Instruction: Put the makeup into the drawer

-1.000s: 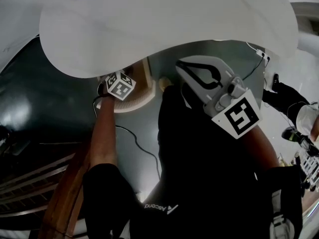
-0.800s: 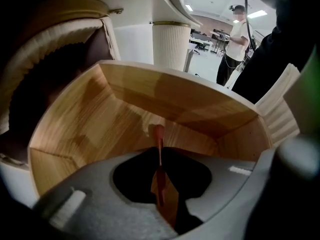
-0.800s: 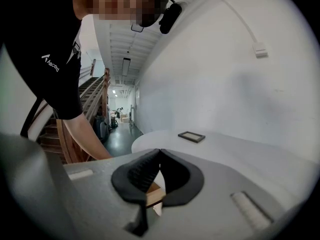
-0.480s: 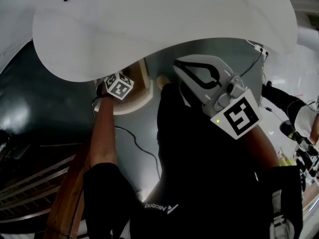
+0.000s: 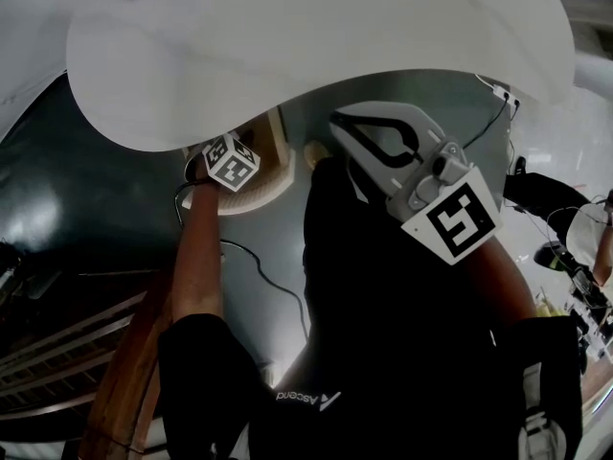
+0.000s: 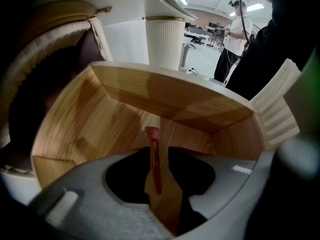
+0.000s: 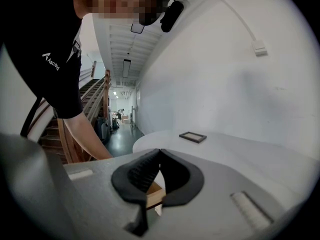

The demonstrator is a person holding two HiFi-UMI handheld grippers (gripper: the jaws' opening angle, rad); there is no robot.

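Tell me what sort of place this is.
Probably an office or studio hall: a wooden staircase, desks in the background, and a white table with a wooden drawer.

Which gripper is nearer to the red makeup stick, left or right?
Left. The left gripper has just opened its jaws, with the red makeup stick between them over the drawer; the right gripper, shut, is apart, beside the table.

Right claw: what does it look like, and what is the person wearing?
The right claw is grey, with curved jaws lined by black ribbed pads. A white cube with black square markings sits on it. The person wears a black short-sleeved shirt.
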